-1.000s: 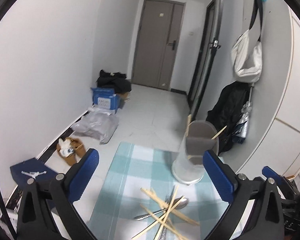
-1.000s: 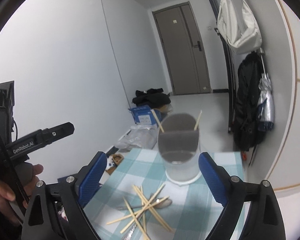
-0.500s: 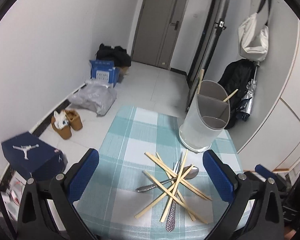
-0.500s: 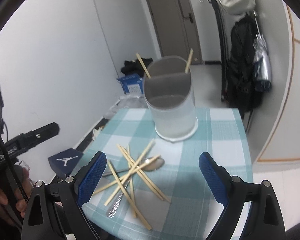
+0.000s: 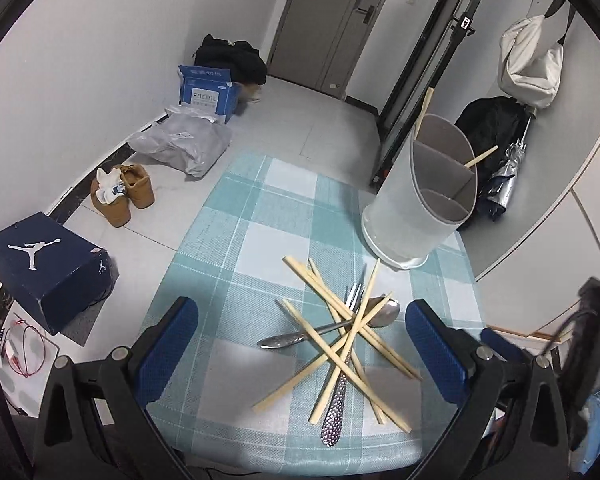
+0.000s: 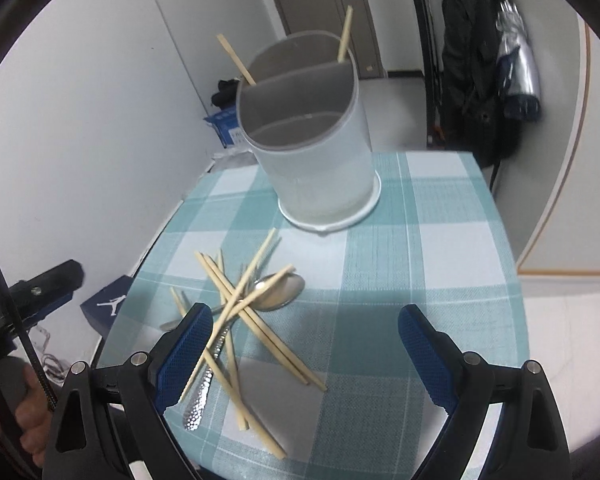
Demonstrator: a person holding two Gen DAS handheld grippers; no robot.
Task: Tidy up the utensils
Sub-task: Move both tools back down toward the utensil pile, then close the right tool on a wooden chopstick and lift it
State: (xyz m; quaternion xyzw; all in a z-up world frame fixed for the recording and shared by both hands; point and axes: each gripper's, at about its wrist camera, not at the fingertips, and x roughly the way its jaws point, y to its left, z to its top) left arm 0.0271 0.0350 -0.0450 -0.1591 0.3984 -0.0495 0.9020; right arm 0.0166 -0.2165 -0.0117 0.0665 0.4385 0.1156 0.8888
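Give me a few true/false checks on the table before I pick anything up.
1. Both grippers, left gripper and right gripper, are open and empty. True.
2. The holder lies tipped over. False: it stands upright.
3. Two chopsticks already stand in the holder. True.
4. The spoon sits apart from the pile. False: chopsticks cross over it.
5. The fork is in the holder. False: it lies under the pile on the table.
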